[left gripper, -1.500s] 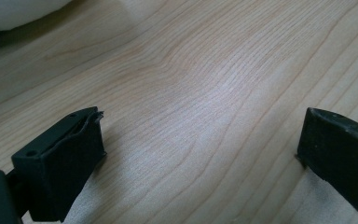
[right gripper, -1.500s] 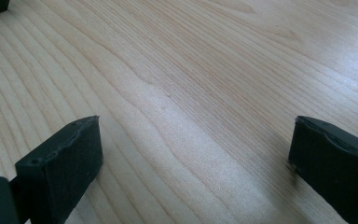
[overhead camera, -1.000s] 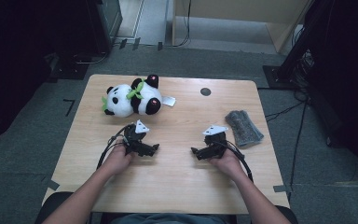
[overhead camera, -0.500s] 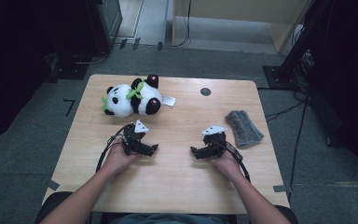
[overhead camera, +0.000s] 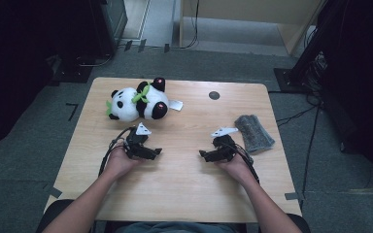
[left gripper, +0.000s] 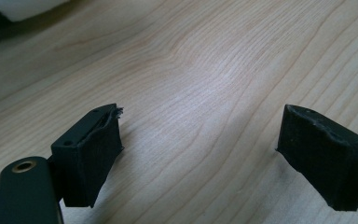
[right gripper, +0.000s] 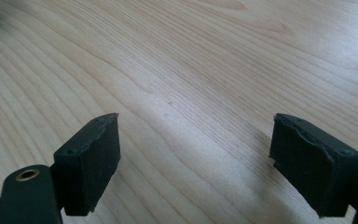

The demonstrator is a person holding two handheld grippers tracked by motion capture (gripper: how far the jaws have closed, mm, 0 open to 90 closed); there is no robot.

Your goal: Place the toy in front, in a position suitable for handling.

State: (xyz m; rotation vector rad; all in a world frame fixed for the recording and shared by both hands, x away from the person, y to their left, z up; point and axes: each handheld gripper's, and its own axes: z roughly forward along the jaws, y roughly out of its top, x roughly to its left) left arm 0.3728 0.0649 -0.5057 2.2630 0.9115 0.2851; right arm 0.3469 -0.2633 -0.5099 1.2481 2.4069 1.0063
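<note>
A black-and-white panda plush with a green bow lies on its side at the far left of the wooden table. A folded grey cloth lies at the right. My left gripper rests low on the table just in front of the panda and points right. In the left gripper view its jaws stand apart over bare wood; they have just been closing a little with nothing between them. My right gripper rests beside the cloth and points left, its jaws wide apart over bare wood.
A white tag lies by the panda's foot. A small black disc sits near the far edge. Dark equipment and cables stand on the floor around the table.
</note>
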